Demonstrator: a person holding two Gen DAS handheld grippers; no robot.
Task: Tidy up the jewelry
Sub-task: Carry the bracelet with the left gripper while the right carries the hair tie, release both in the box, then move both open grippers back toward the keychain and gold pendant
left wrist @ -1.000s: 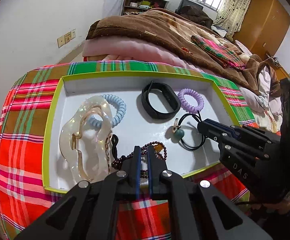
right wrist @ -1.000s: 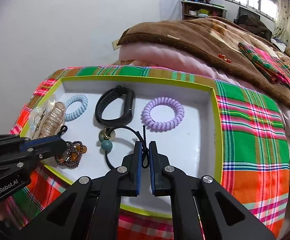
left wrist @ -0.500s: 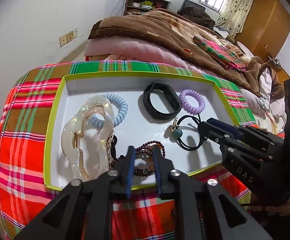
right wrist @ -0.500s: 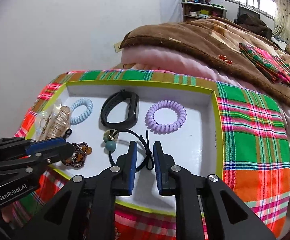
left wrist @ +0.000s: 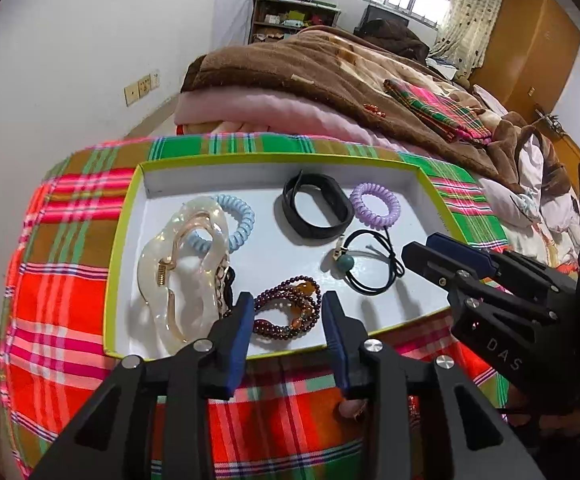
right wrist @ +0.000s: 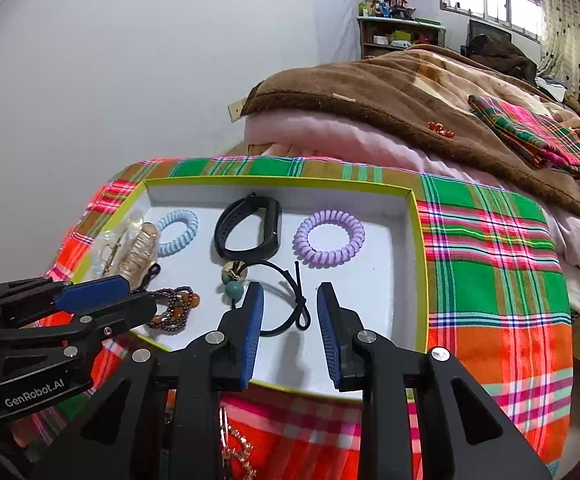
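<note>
Beaded bracelet [left wrist: 288, 309] lies in the white tray [left wrist: 370, 168], near front edge, beside the clear hair claw [left wrist: 182, 264]. Left gripper [left wrist: 288, 312] fingers spread, framing the bracelet, apparently not touching. Right gripper [right wrist: 290, 312] fingers spread over the black hair tie [right wrist: 290, 300]. Tray rests on plaid cloth [left wrist: 62, 240].

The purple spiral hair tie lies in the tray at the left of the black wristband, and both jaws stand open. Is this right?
Not quite. In the right wrist view the purple spiral hair tie lies in the tray at the right of the black wristband, not the left. Both pairs of jaws do stand open.
</note>
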